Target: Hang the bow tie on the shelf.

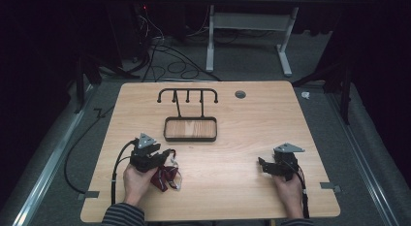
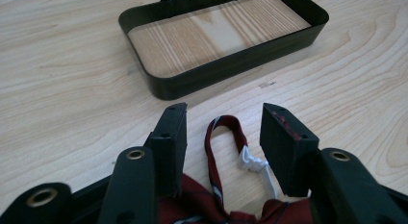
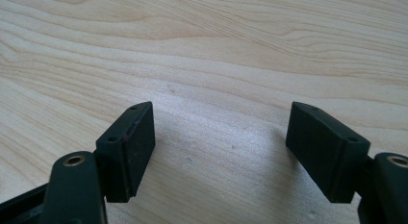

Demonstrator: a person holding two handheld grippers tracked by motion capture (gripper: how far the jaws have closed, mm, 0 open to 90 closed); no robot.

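1. The dark red fabric piece (image 1: pixel 165 176) with its loop (image 2: pixel 226 137) and white tie (image 2: pixel 255 164) lies on the table (image 1: pixel 242 129) near the front-left corner, touching your left gripper (image 1: pixel 167 158).
2. Your left gripper (image 2: pixel 223 137) straddles the loop, jaws apart, pads not pressing it: the pick-up looks unfinished.
3. The black tray (image 1: pixel 190 129) under its hook rack (image 1: pixel 187 94), mid-table, is empty; hanging or placing likely remains.
4. Your right gripper (image 1: pixel 264 164) rests near the front-right corner, jaws wide over bare wood.
5. The fabric's lower part is cut off below the left gripper view; what the item is stays unclear.
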